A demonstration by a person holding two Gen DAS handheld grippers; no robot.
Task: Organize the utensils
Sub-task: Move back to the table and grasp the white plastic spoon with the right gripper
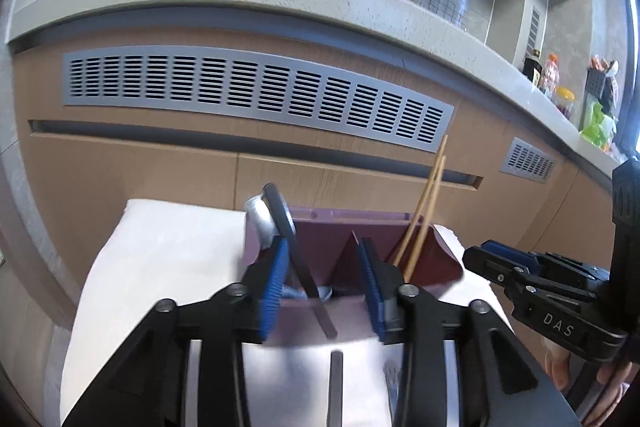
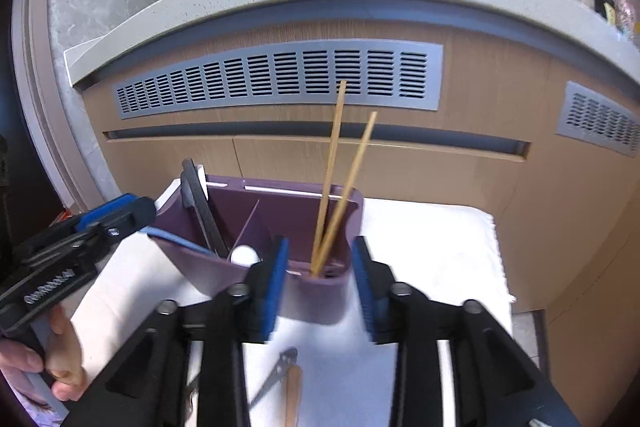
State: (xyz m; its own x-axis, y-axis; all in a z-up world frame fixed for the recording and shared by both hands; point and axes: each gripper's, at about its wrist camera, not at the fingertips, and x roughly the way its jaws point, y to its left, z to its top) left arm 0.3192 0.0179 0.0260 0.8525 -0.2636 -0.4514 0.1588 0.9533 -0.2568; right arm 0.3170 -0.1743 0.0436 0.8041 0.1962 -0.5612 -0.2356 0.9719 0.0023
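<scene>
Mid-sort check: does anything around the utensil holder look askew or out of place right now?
Mostly tidy. The chopsticks lean apart in the purple holder's right compartment, and the black-handled utensil tilts over its left rim. A fork and a wooden handle lie unsorted on the white cloth.

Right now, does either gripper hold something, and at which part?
Nothing is held. The left gripper and right gripper are open, pads off the purple holder.

Purple holder [image 2: 320,295] upright; chopsticks [image 2: 332,187] leaning inside.
</scene>
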